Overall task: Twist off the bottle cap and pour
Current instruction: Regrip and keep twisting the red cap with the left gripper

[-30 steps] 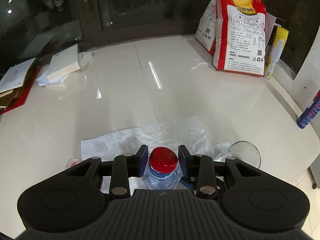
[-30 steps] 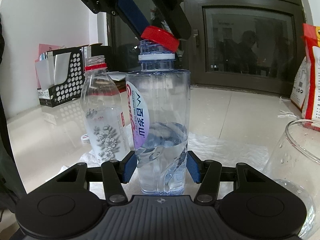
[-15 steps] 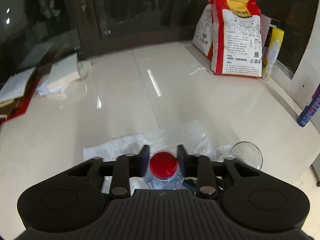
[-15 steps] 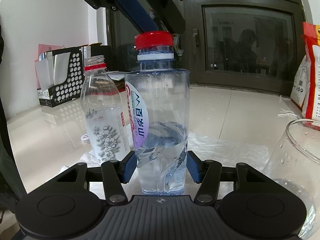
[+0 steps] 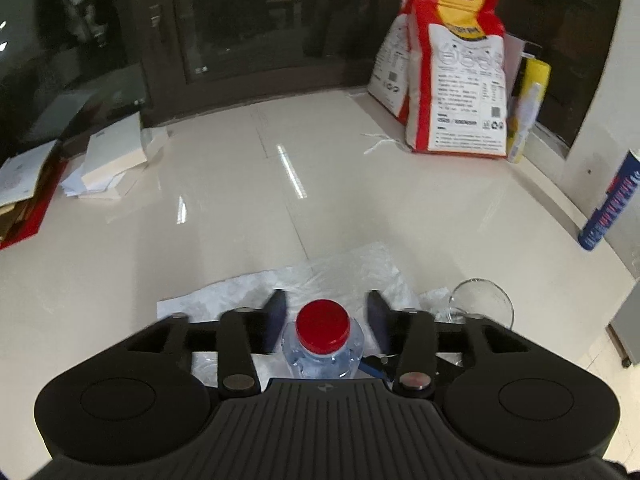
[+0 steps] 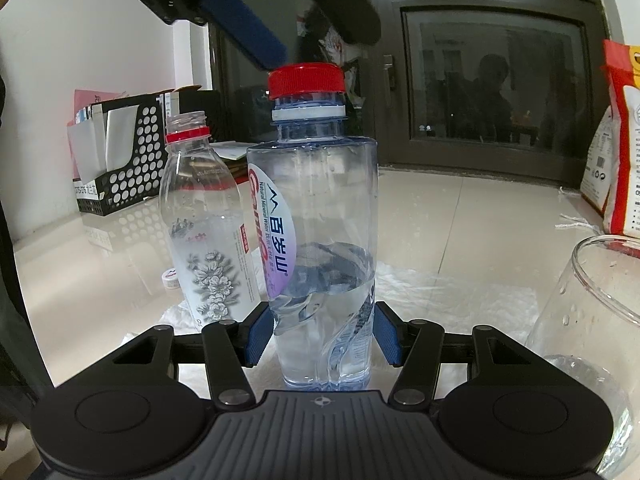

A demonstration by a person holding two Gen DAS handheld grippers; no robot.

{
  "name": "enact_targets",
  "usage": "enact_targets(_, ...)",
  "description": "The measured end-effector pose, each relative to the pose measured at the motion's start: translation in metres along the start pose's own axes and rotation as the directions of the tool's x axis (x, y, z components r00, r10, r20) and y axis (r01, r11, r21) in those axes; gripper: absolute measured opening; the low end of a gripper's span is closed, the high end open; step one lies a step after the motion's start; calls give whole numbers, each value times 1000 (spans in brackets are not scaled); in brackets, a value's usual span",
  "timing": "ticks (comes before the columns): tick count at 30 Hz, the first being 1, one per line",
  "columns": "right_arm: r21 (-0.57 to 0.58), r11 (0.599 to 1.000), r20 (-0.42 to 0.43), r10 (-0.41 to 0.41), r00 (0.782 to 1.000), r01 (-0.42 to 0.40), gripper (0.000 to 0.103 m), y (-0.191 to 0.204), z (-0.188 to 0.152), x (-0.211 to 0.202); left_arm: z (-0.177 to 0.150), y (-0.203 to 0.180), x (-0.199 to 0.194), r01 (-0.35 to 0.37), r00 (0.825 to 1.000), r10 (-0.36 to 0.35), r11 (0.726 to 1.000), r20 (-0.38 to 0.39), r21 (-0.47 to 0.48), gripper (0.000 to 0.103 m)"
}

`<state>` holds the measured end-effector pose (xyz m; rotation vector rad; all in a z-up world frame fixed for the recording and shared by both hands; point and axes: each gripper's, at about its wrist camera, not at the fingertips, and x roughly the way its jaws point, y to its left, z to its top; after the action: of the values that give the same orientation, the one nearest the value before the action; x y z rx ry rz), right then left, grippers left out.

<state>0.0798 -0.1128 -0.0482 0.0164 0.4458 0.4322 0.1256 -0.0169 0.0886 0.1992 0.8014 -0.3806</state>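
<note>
Water bottle point(image 6: 320, 248) stood upright on white sheet point(image 5: 344, 268), red cap point(image 6: 306, 80) seated on neck. Bottle's lower body clamped by right gripper point(image 6: 322, 338), blue pads pressed on both sides. Left gripper point(image 5: 326, 314) held above cap, jaws spread, clear of it. Glass point(image 6: 600, 344) right of bottle; second bottle point(image 6: 206, 232) (uncapped) left of it.

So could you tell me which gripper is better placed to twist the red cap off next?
Probably the left gripper: it hangs open directly above the red cap. The right gripper is clamped low on the water bottle, steadying it.
</note>
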Motion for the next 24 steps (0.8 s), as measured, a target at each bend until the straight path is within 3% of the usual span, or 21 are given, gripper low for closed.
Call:
enact_targets(11, -1, 1000, -1, -7, 1000, 7, 58, 4, 0, 3, -10, -6, 10, -12, 1000, 13, 998, -16, 63, 58)
enact_targets(14, 0, 1000, 0, -7, 1000, 7, 58, 4, 0, 4, -11, -5, 15, -11, 999, 13, 998, -31, 57, 45)
enact_targets(24, 3, 1000, 2, -4, 1000, 4, 58, 2, -1, 4, -6, -5, 12, -16, 1000, 16, 999, -21, 46, 40)
